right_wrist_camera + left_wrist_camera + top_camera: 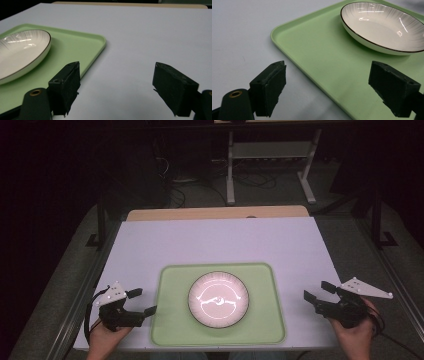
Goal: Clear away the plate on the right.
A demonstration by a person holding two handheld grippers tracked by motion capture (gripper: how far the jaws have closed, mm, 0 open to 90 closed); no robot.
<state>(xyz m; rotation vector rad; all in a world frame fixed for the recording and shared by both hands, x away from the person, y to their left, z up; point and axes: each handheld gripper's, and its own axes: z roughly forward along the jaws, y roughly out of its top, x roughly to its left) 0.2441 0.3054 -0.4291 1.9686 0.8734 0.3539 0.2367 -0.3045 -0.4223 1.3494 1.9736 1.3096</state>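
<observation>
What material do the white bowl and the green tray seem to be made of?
The bowl looks like glazed ceramic: glossy white with bright reflections, fine radial lines and a thin dark rim. The tray looks like matte plastic: even pale green, rounded raised edge, almost no shine. Neither can be confirmed by sight alone.

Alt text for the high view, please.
A white bowl sits empty in the middle of a green tray on a white table. An open left tool and open right tool flank the tray, holding nothing.
</observation>
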